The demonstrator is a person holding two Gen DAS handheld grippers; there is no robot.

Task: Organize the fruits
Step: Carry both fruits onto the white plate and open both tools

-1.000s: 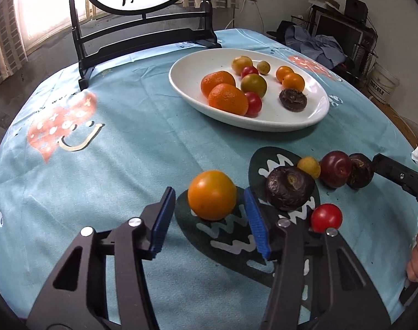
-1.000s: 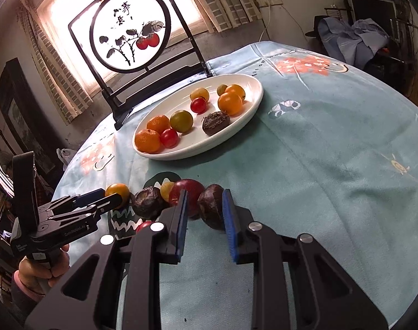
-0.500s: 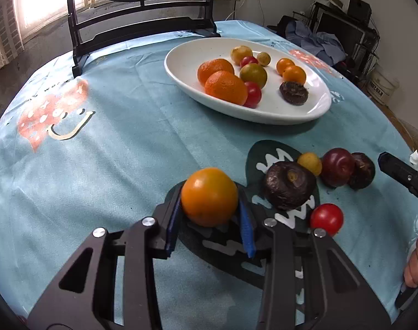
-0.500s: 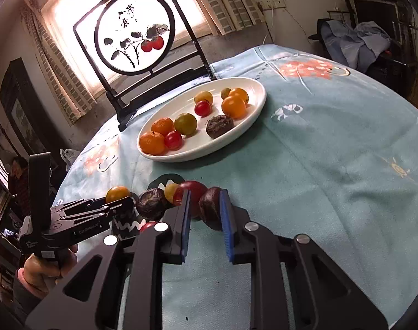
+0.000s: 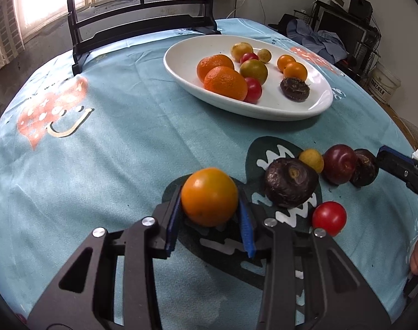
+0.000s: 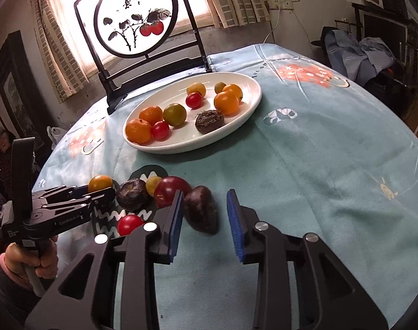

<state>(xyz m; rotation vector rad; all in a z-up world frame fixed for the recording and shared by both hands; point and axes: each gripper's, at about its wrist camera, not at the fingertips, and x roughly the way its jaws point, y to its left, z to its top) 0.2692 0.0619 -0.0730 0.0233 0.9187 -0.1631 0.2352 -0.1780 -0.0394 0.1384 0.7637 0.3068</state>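
Note:
My left gripper (image 5: 210, 192) is shut on a round orange fruit (image 5: 209, 196), low over the blue tablecloth; the fruit (image 6: 100, 183) and left gripper (image 6: 98, 192) also show in the right wrist view. My right gripper (image 6: 204, 194) has its jaws opening around a dark purple fruit (image 6: 202, 209) that lies on the cloth. Its right pad stands clear of the fruit and its left pad is close beside it. A white oval plate (image 5: 291, 110) farther back holds several oranges, tomatoes and one dark fruit.
Between the grippers lie a big dark fruit (image 5: 290, 183), a small yellow fruit (image 5: 311, 160), a dark red plum (image 5: 341, 164) and a red tomato (image 5: 329, 218). A black-framed round screen (image 6: 137, 19) stands at the table's far edge. A person (image 6: 5, 143) sits at far left.
The left jaws closed onto the orange fruit. The right jaws, narrow on the dark purple fruit before, have spread apart, leaving a gap on its right side.

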